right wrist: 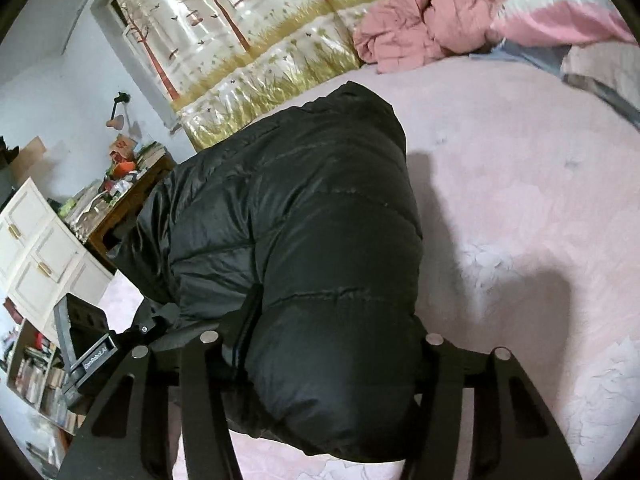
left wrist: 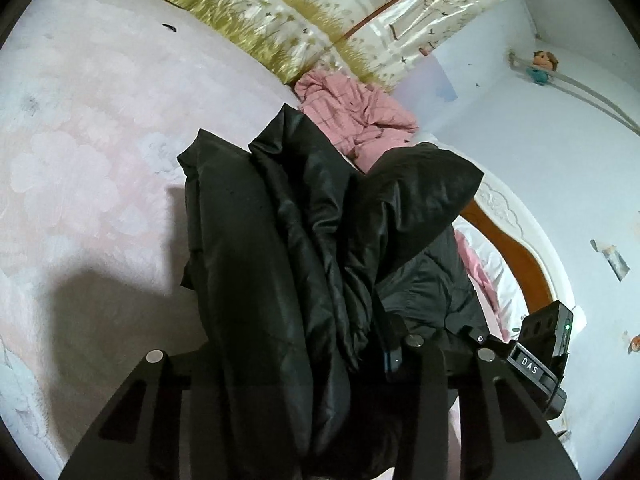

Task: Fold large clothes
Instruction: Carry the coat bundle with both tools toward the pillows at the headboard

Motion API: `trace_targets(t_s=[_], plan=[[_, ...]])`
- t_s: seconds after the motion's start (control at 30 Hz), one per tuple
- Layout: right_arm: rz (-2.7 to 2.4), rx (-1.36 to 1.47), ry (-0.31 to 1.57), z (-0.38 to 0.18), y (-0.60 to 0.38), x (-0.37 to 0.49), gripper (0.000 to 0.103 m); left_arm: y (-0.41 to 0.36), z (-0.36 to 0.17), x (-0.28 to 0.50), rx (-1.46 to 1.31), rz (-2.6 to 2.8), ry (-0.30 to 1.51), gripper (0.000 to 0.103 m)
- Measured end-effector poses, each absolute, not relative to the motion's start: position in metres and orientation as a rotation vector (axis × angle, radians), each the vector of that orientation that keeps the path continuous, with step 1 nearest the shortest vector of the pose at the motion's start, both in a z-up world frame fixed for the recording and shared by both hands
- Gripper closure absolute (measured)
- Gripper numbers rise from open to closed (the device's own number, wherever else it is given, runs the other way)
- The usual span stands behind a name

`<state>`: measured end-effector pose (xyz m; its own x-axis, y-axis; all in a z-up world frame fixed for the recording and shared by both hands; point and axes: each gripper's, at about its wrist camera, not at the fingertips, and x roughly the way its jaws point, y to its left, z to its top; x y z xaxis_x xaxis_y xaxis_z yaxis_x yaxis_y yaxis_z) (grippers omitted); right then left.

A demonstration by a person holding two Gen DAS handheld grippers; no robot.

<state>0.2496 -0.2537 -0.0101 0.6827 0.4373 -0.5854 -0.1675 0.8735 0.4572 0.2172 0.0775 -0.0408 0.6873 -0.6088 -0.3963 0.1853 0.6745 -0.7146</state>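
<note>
A black puffer jacket (left wrist: pixel 280 248) hangs bunched in folds above the pale pink bed cover (left wrist: pixel 88 140). My left gripper (left wrist: pixel 304 356) is shut on a thick bundle of its fabric, which hides the fingertips. In the right wrist view the same jacket (right wrist: pixel 312 240) fills the middle, and my right gripper (right wrist: pixel 320 344) is shut on its quilted edge, lifted over the bed cover (right wrist: pixel 520 208). The right gripper's body (left wrist: pixel 548 344) shows at the lower right of the left wrist view; the left one (right wrist: pixel 84 344) shows at the lower left of the right wrist view.
A pink quilted garment (left wrist: pixel 356 116) lies crumpled at the bed's far side, also in the right wrist view (right wrist: pixel 424 16). A tree-print curtain (right wrist: pixel 248 40) hangs behind. A wooden headboard (left wrist: pixel 516 248), a cluttered desk (right wrist: pixel 120 184) and a white cabinet (right wrist: pixel 36 248) stand beside the bed.
</note>
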Motion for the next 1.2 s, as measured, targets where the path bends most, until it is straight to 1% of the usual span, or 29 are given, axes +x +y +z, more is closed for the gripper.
trace_targets(t_s=[0.4, 0.67, 0.83, 1.0, 1.13, 1.2], plan=[[0.314, 0.324, 0.717, -0.001, -0.258, 0.232, 0.049, 0.067, -0.03, 0.224, -0.633, -0.507, 0.652, 0.059], [0.262, 0.301, 0.675, 0.023, -0.273, 0.218, 0.049, 0.039, -0.012, 0.222, -0.566, -0.55, 0.63, 0.06], [0.188, 0.298, 0.629, 0.045, -0.32, 0.197, 0.049, -0.012, 0.008, 0.223, -0.545, -0.633, 0.629, 0.06], [0.051, 0.293, 0.602, 0.058, -0.394, 0.172, 0.049, -0.103, 0.025, 0.221, -0.491, -0.748, 0.622, 0.06], [-0.116, 0.184, 0.61, 0.07, -0.438, 0.153, 0.049, -0.175, 0.023, 0.226, -0.479, -0.82, 0.658, 0.061], [-0.178, 0.193, 0.619, 0.072, -0.463, 0.144, 0.049, -0.202, 0.018, 0.226, -0.49, -0.848, 0.692, 0.061]])
